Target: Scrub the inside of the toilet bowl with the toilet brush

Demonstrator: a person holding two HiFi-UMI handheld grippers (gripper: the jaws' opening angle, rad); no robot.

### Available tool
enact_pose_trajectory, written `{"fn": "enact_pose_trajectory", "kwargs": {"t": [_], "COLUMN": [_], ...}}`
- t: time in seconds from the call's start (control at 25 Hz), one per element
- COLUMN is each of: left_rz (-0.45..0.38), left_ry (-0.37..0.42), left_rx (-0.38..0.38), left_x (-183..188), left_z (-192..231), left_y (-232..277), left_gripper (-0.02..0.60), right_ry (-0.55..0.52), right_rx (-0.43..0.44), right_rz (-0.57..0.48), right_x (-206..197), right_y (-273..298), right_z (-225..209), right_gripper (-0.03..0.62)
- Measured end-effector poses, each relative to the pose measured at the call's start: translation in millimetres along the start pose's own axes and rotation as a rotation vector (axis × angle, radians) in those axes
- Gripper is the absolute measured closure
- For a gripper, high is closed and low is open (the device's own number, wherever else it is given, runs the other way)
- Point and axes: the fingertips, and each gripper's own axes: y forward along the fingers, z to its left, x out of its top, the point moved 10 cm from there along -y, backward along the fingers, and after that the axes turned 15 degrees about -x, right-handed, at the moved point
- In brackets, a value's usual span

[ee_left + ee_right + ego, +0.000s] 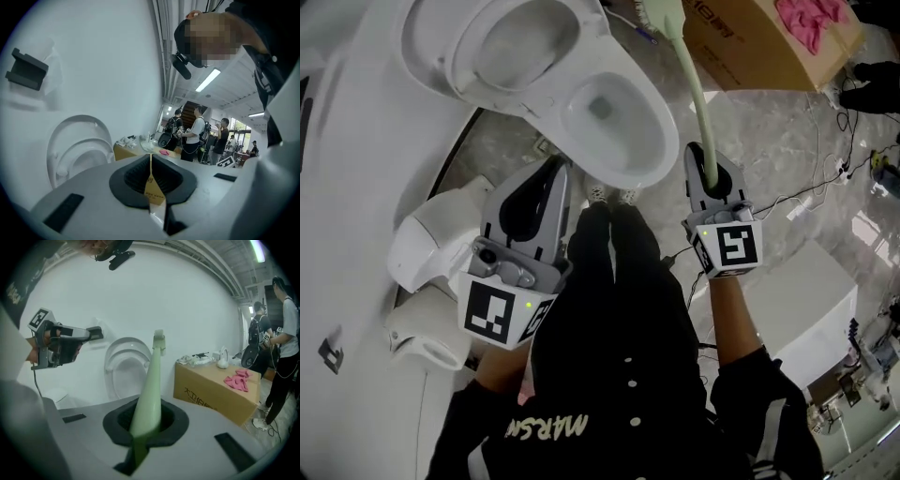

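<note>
The white toilet bowl (609, 117) stands open in front of me, its lid and seat (502, 42) raised. My right gripper (705, 164) is shut on the pale green toilet brush handle (694, 89), to the right of the bowl and outside it. The handle slants away toward the picture's top edge, and its bristles do not show. In the right gripper view the handle (151, 380) rises from the shut jaws (147, 416) toward the toilet (124, 366). My left gripper (555, 178) hovers near the bowl's front left, shut on nothing (150, 159).
A cardboard box (750, 47) with a pink cloth (811, 23) sits on the floor right of the toilet. Cables (806, 197) trail over the marble floor. White ceramic fixtures (431, 244) stand at the left. A white block (816, 300) is at the right. Several people (197, 136) stand far off.
</note>
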Motion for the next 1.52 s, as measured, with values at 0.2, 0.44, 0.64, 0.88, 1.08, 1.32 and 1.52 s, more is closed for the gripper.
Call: {"fn": "enact_pose_trajectory", "kwargs": {"t": [0.2,0.44,0.64,0.88,1.08,1.32,1.52], "left_rz": [0.015,0.033,0.035,0.051,0.065,0.079,0.086], "left_ry": [-0.031,-0.044,-0.093,-0.120,-0.152,-0.186,-0.206], "left_rx": [-0.003,0.007,0.031,0.038,0.053,0.067,0.067], "left_x": [-42,-93,-131,-175,-208,-238,-256], "left_z": [19,32,42,53,59,66,69], "left_y": [16,30,40,47,46,48,47], "left_gripper": [0.546,0.546,0.546,0.546,0.546,0.546,0.546], "right_ry": [-0.006,-0.013,-0.025,-0.035,-0.042,-0.060,-0.078], "right_rx": [0.000,0.020,0.045,0.068,0.093,0.134,0.145], "right_rz": [0.082,0.175,0.254,0.308,0.338,0.377,0.429], "right_x": [-61,-132,-184,-238,-273,-305,-327], "right_y": [35,63,77,99,115,129,138], "right_z": [5,12,21,30,38,47,54], "right_gripper": [0.580,0.580,0.580,0.580,0.580,0.580,0.580]}}
